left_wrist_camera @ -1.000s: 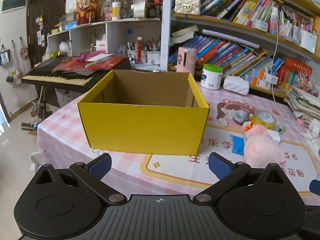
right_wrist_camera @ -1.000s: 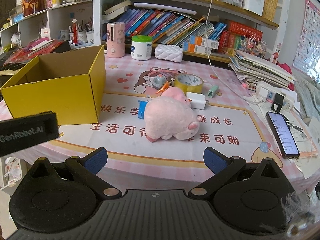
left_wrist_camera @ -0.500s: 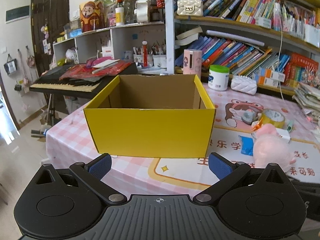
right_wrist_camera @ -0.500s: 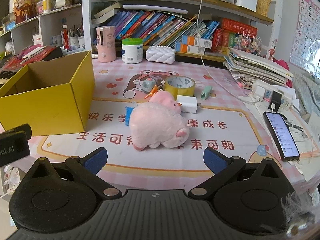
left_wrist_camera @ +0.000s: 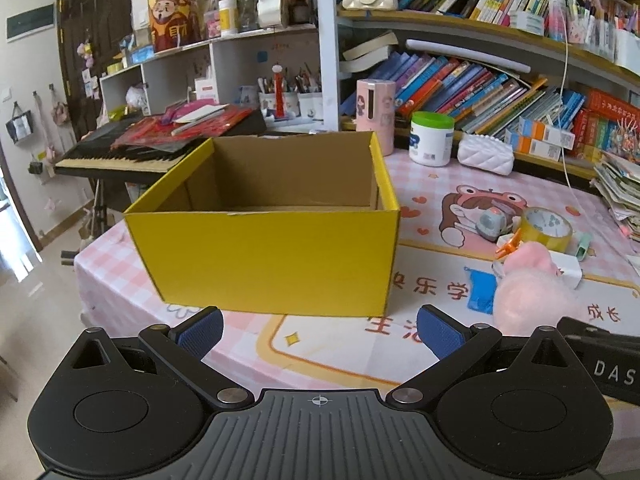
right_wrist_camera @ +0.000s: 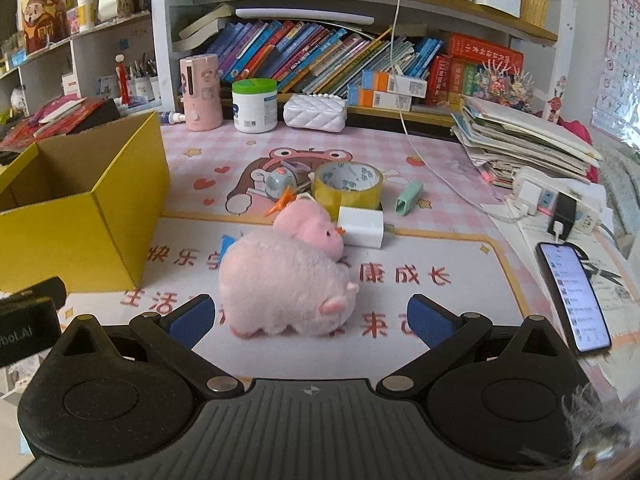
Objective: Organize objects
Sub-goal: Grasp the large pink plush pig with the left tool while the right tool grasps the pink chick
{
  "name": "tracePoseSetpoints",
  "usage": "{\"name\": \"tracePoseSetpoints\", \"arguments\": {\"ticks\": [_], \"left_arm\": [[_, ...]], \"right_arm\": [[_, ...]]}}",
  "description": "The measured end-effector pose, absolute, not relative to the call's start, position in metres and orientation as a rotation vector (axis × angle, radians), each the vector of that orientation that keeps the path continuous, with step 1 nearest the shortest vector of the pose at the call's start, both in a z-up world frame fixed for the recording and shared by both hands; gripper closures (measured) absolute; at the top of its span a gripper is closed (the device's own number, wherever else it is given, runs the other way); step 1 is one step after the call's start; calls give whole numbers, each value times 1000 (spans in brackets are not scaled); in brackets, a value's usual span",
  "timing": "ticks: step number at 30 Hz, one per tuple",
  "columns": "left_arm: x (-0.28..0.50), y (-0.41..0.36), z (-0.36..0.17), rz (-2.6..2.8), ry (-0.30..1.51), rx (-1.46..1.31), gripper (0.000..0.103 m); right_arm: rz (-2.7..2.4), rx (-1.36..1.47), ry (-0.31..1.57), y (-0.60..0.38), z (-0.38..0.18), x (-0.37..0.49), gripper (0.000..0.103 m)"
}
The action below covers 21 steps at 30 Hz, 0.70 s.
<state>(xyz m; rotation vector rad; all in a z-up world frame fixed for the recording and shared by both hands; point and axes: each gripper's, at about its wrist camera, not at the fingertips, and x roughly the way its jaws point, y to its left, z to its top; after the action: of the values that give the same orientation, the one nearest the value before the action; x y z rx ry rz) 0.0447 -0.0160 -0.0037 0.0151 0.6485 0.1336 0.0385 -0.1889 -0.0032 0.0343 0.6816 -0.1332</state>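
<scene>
Your left gripper [left_wrist_camera: 319,330] hangs just short of the near wall of the yellow box [left_wrist_camera: 272,260], jaws spread wide with nothing between them. The box sits at your 12 o'clock on the pink checked table [left_wrist_camera: 120,288], open at the top, and no contents show inside it.

At your 2 o'clock in the left view lies the pink plush toy [left_wrist_camera: 532,292], with a blue item [left_wrist_camera: 480,290] partly tucked under its near side.

Your right gripper [right_wrist_camera: 310,320] is also spread wide and grips nothing; the pink plush toy [right_wrist_camera: 286,284] rests on the table at its 12 o'clock, lying between the two blue fingertips [right_wrist_camera: 191,317] in the view, though you cannot tell whether they touch it. Just behind the toy, at 1 o'clock, sits a white charger block [right_wrist_camera: 361,226], and beyond that a yellow tape roll [right_wrist_camera: 347,185]. A green clip [right_wrist_camera: 409,198] lies just right of the roll. At 3 o'clock a phone [right_wrist_camera: 573,296] lies face up, screen lit.
</scene>
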Motion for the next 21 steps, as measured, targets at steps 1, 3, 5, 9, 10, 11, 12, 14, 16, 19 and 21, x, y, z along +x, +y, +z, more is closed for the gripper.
{"name": "tracePoseSetpoints", "arguments": {"ticks": [1,3,5,9,10,11,12,14,16,19,21], "left_arm": [[47,-18,-4,138,650,12,0],[52,-23,-4,146,654,2,0],[58,-28,-5,152,660,-8,0],[66,-39,-8,153,667,-21,0],[68,-42,-9,155,670,-21,0],[70,-46,-10,158,674,-17,0],[72,-49,-11,160,678,-14,0],[76,-56,-13,166,690,-5,0],[81,-61,-16,169,704,0,0],[85,-68,-21,176,727,1,0],[88,-72,-24,173,744,-10,0]], "right_arm": [[-125,37,682,-192,-3,42,0],[-112,41,681,-198,-3,48,0],[-101,47,682,-205,-3,55,2],[-86,60,688,-220,-4,68,2],[-83,63,691,-224,-5,71,2],[-78,66,693,-227,-5,75,2],[-73,69,696,-231,-6,78,2],[-64,73,704,-238,-9,83,3],[-54,83,716,-244,-12,89,3],[-50,108,738,-254,-17,97,3],[-50,148,743,-263,-19,100,3]]}}
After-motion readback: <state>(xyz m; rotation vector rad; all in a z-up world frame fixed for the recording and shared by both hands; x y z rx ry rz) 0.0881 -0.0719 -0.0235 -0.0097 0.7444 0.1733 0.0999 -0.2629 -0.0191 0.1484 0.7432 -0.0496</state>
